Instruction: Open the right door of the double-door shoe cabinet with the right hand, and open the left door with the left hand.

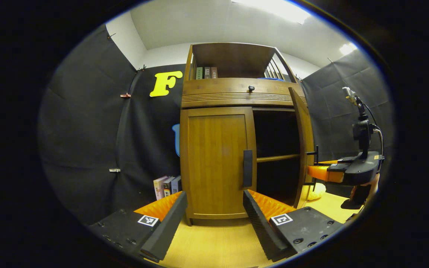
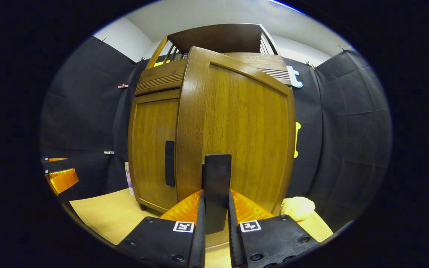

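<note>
Cabinet (image 1: 218,163) on table (image 1: 214,242). Right door (image 2: 244,137) swung open, right tongs (image 2: 215,219) pinching its handle (image 2: 216,186). Left door (image 1: 216,160) closed; left tongs (image 1: 214,219) spread before it, handle (image 1: 247,168) untouched. Books (image 1: 167,186) beside cabinet.

Books (image 1: 167,186) stand upright on the floor, just beside the lower left corner of the furniture. More books (image 1: 206,72) line its open top shelf. A pale, lumpy soft object (image 2: 298,207) rests on the wooden floor (image 1: 214,242) near the right side.
</note>
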Demonstrator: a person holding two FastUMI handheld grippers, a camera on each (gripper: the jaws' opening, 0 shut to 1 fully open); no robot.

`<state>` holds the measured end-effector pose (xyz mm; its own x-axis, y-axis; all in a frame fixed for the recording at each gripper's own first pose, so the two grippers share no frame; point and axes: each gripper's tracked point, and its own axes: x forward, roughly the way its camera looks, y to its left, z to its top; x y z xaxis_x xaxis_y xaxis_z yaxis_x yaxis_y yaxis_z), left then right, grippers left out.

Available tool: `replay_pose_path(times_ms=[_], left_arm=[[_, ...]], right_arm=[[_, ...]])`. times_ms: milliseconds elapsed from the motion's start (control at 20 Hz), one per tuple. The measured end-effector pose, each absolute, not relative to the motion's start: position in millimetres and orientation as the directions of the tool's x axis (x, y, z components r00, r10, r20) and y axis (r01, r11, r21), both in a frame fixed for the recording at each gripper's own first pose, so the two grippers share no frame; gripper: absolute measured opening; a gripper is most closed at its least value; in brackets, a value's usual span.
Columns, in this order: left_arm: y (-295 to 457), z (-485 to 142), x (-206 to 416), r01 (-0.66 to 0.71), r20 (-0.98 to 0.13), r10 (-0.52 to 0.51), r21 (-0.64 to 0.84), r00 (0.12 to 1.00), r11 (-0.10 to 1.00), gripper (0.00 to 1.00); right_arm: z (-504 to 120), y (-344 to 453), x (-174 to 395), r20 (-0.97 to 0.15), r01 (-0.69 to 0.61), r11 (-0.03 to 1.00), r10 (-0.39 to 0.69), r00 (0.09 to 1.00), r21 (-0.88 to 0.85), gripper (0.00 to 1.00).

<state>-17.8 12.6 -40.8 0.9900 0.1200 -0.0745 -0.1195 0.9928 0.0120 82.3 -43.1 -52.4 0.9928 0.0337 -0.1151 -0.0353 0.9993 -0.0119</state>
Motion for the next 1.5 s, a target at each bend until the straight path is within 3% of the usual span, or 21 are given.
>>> replay_pose_path(times_ms=[350, 400, 500, 1150, 1200, 1250, 1350, 1500], left_arm=[[7.0, -43.9, -15.9, -0.082, -0.082, 0.082, -0.003, 0.993, 0.997, 0.94], [5.1, -43.6, -15.5, -0.076, -0.082, 0.075, -0.004, 0.994, 0.997, 0.94], [1.3, -44.3, -14.8, -0.061, -0.083, 0.06, -0.004, 0.995, 0.998, 0.94], [-26.5, -50.9, -0.3, 0.008, -0.085, -0.01, -0.019, 0.996, 1.0, 0.94], [-29.3, -50.7, 2.2, 0.013, -0.085, -0.015, -0.021, 0.996, 1.0, 0.94], [-32.3, -52.4, 4.1, 0.019, -0.086, -0.021, -0.024, 0.996, 1.0, 0.94], [-40.5, -55.5, 9.9, 0.036, -0.094, -0.039, -0.03, 0.995, 0.999, 0.94], [-52.7, -61.3, 18.6, 0.055, -0.109, -0.059, -0.037, 0.992, 0.998, 0.94]], right_arm=[[-48.0, -77.5, 51.4, -0.118, 0.041, 0.999, -0.043, 0.992, -0.021, 0.29], [-51.0, -80.9, 48.5, -0.128, 0.049, 0.999, -0.051, 0.99, -0.024, 0.24], [-56.4, -87.2, 43.6, -0.146, 0.059, 0.998, -0.062, 0.987, -0.024, 0.29], [-52.9, -151.6, 8.5, -0.15, 0.206, 0.978, -0.209, 0.966, -0.038, 0.29], [-51.4, -164.2, 6.0, -0.14, 0.242, 0.969, -0.246, 0.959, -0.047, 0.28], [-49.0, -174.1, -0.4, -0.132, 0.266, 0.962, -0.271, 0.953, -0.057, 0.14], [-45.5, -190.9, -8.8, -0.12, 0.303, 0.951, -0.308, 0.944, -0.059, 0.18], [-41.1, -206.3, -13.6, -0.135, 0.339, 0.941, -0.338, 0.931, -0.014, 0.16]])
